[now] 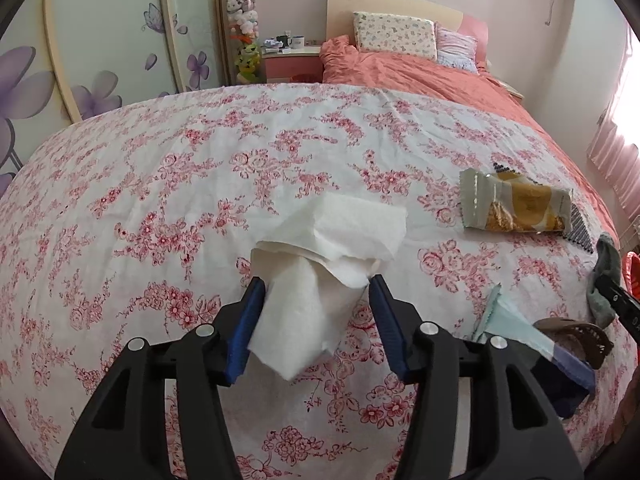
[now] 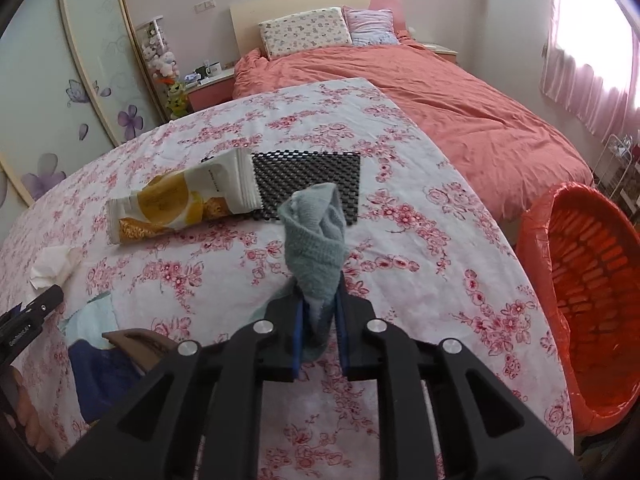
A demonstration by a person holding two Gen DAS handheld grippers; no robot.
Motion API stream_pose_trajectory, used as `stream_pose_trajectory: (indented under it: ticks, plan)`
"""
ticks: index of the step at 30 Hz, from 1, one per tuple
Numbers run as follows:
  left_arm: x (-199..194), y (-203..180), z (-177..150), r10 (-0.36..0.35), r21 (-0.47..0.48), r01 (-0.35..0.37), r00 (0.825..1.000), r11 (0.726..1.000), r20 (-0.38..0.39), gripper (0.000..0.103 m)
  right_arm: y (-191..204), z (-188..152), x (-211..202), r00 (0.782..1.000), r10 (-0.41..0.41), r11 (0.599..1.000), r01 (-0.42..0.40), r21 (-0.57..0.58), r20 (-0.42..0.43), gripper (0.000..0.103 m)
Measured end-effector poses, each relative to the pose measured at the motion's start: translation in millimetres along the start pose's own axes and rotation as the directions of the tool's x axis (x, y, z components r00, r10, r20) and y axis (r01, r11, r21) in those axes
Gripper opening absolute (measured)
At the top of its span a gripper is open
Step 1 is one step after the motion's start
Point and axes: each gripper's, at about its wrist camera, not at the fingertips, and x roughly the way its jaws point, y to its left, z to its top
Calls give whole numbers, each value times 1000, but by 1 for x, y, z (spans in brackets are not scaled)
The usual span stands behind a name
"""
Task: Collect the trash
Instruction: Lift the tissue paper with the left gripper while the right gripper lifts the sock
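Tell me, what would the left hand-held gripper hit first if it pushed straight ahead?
Most likely the white tissue, already lying between the left hand-held gripper's open fingers. Under it is the floral bedsheet; depth is hard to judge.

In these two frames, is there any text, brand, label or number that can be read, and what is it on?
None can be read.
Snack wrapper: one short dark line of print near its end, too small and blurred to read.
Mugs on the bedside table: faint marks, too small.
Right gripper's body, in the left view: tiny pale marks, unreadable.
Tissue, grey sock, orange basket: no print visible.
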Motion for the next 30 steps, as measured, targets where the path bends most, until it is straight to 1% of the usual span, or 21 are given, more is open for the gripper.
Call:
stream_pose_trajectory:
  ticks: [2, 7, 13, 17, 30]
  plan:
    - [0, -1, -1, 6, 5, -6, 1000, 1000, 4, 54, 3, 1, 2, 1000, -3, 1000, 3, -10, -1, 16]
    - [-2, 1, -1, -6, -7, 6, 1000, 1000, 7, 54, 4, 4, 5, 1000, -10, 1000, 10, -18, -8, 16]
    - [-3, 5, -1, -24, -29, 24, 1000, 999, 12, 54, -5, 3, 6, 1000, 23, 999, -23, 27, -13, 17]
    - [-4, 8, -2, -36, -45, 36, 999, 998, 15, 55, -6, 2, 6, 1000, 22, 999, -22, 27, -13, 17]
    - [-4, 8, -2, -35, -48, 36, 999, 998, 18, 55, -4, 1, 4, 1000, 19, 999, -18, 30, -11, 17]
